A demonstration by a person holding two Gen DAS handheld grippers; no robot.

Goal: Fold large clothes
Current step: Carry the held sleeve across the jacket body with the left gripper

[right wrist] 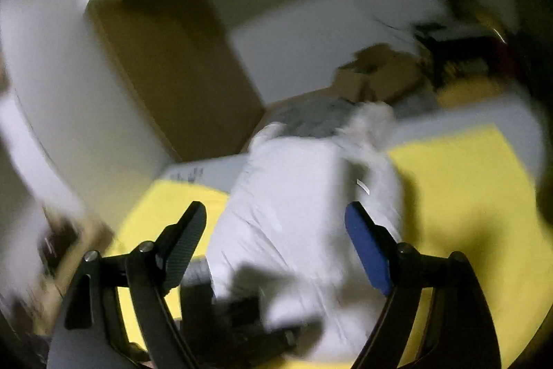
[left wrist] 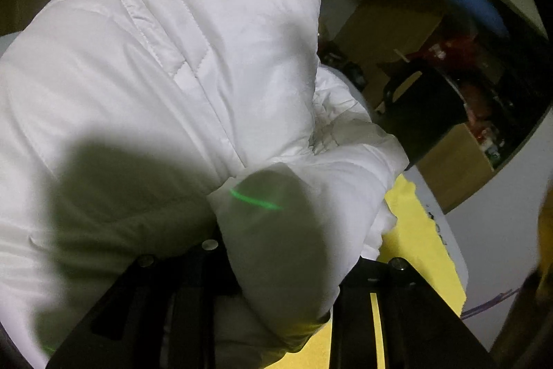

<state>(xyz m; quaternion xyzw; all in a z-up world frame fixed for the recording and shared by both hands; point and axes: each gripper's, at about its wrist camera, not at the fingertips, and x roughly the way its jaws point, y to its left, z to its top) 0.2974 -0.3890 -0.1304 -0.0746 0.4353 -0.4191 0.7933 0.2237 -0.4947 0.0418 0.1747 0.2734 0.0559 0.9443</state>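
A white puffy jacket fills most of the left wrist view, bunched and folded over itself on a yellow mat. A thick fold of it sits between the two black fingers of my left gripper, which is shut on it; the cloth hides the fingertips. The right wrist view is blurred and shows the same jacket lying as a bundle on the mat. Above it hangs my right gripper, open with nothing between its black finger and its blue-padded finger.
The mat lies on a white table. Beyond the far edge stand cardboard boxes, a black chair and cluttered shelves. A tall brown panel is at the left. A dark blurred shape lies below the jacket.
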